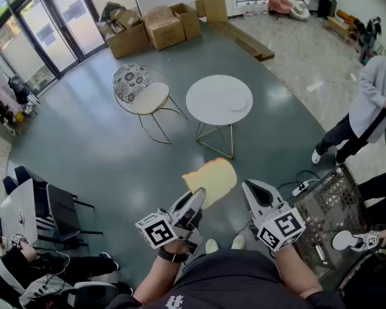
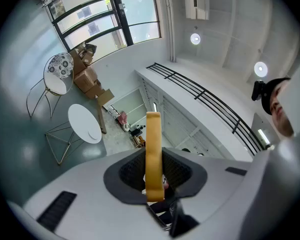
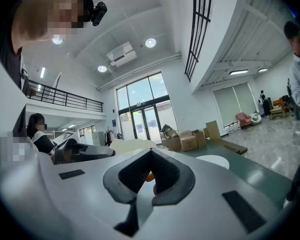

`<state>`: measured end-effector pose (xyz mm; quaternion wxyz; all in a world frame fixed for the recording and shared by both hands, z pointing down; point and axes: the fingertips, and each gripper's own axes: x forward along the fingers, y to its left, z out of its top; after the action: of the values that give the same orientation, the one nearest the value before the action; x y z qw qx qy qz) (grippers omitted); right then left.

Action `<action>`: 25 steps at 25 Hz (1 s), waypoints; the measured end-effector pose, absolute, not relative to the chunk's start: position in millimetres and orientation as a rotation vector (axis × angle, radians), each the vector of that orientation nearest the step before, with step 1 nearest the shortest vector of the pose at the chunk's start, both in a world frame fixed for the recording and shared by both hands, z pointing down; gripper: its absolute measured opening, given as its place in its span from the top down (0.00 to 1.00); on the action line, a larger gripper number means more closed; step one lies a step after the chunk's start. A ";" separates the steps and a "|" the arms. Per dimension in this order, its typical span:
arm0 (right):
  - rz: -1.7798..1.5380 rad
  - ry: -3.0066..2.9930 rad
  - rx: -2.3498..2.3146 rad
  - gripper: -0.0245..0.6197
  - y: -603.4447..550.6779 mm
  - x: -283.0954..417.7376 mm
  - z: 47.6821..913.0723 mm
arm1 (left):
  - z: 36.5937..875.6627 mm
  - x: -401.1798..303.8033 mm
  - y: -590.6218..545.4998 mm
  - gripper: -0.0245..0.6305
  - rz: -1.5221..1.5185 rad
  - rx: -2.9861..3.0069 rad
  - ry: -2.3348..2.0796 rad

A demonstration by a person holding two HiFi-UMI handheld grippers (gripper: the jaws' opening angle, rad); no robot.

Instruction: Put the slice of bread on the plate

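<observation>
A tan slice of bread is held up in the air over the floor, with my left gripper shut on its lower edge. In the left gripper view the bread stands edge-on, pinched between the dark pads. The white plate lies on a round white table further ahead, and both show small in the left gripper view, plate on table. My right gripper hovers just right of the bread, shut and with nothing in it. From the right gripper view, the bread shows at the left.
A patterned chair stands left of the table. Cardboard boxes line the far side by glass doors. A wire basket sits close at my right, with a power strip on the floor. A person stands at the right edge.
</observation>
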<state>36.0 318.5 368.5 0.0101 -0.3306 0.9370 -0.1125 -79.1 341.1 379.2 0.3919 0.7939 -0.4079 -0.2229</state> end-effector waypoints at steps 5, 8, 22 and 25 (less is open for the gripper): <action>-0.348 2.927 -1.029 0.95 320.9 40.9 370.7 | 382.7 -71.9 342.5 0.83 -0.567 2.015 -1.033; -0.351 2.931 -1.027 0.95 321.4 37.2 369.3 | 382.7 -74.4 342.0 0.83 -0.565 2.014 -1.032; -0.416 2.860 -1.036 0.95 332.4 33.1 367.3 | 390.1 -91.1 352.0 0.83 -0.585 1.995 -1.040; -0.424 2.857 -1.039 0.95 336.9 28.5 368.8 | 393.9 -98.0 355.6 0.83 -0.593 1.987 -1.035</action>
<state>28.5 336.9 368.8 0.0359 -0.3384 0.9302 -0.1379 -98.0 355.6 393.9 0.4006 0.7856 -0.4091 -0.2346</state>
